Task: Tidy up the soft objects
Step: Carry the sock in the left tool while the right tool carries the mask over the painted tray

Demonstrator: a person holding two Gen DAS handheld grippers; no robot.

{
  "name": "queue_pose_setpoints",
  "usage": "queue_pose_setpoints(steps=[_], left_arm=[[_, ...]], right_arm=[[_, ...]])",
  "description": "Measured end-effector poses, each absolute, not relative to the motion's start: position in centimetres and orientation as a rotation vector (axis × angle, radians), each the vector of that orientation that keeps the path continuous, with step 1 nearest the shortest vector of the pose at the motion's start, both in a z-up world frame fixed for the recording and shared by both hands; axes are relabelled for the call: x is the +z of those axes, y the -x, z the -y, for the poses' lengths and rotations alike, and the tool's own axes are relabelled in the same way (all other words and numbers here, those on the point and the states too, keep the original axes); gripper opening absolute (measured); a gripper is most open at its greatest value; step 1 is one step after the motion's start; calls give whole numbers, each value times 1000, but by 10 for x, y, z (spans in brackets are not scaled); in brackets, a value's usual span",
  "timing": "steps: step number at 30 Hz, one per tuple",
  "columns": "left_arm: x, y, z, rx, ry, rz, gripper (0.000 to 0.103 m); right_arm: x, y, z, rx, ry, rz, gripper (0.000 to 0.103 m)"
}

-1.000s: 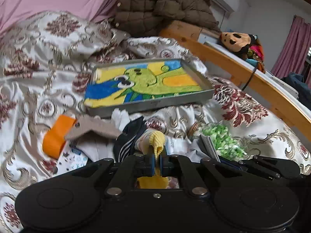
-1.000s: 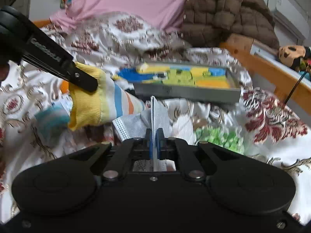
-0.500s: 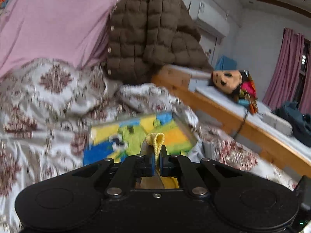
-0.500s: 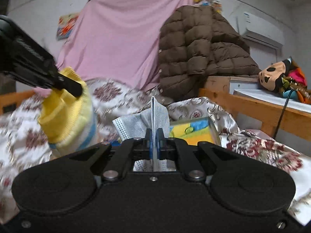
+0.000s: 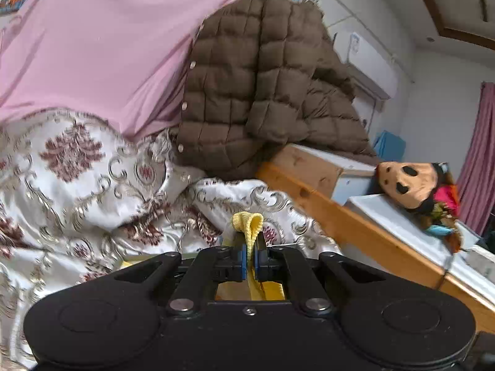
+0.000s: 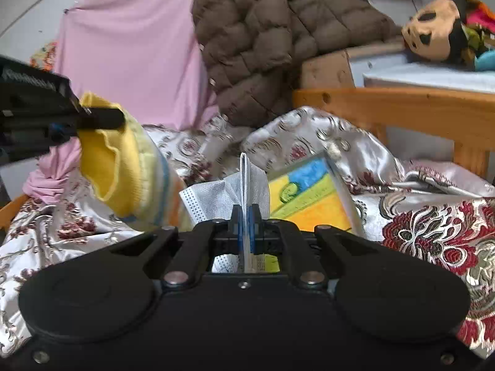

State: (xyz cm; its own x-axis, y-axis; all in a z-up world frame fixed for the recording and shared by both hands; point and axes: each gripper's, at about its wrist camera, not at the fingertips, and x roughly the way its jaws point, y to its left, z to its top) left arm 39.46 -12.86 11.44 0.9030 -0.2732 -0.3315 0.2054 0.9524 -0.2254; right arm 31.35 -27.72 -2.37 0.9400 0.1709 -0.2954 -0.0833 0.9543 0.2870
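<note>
At centre frame our right gripper (image 6: 246, 227) pinches the face mask (image 6: 222, 196); the tray (image 6: 312, 198) lies just right, while the left gripper (image 6: 79, 120) grips the yellow sock (image 6: 123, 167).

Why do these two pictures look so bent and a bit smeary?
Left wrist view: the fisheye lens bows the wooden rail and the quilt is motion-smeared, while the gripper pinching the sock is sharp. Right wrist view: the edges curve likewise, the jacket is soft, the mask crisp; daylight is even, without glare.
</note>
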Motion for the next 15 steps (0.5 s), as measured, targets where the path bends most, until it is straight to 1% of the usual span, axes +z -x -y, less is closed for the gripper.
queue_pose_setpoints(steps=[5,10,13,14,15], left_arm=[[71,-422,133,-214,221,-432,4],[26,-446,137,-118,200,-598,4],[4,-453,132,-40,174,-697,5],[-1,-454,127,-15,165,-723,8],[-6,-454,124,8,157,-743,11]], right_arm=[[-37,-339,289,78,-293,-375,0],[-47,-350,285,72,-269,-440,1],[-52,-356,277,89,-250,-493,4],[-54,-356,274,99,-248,-501,5],[-55,-357,272,107,-247,-508,9]])
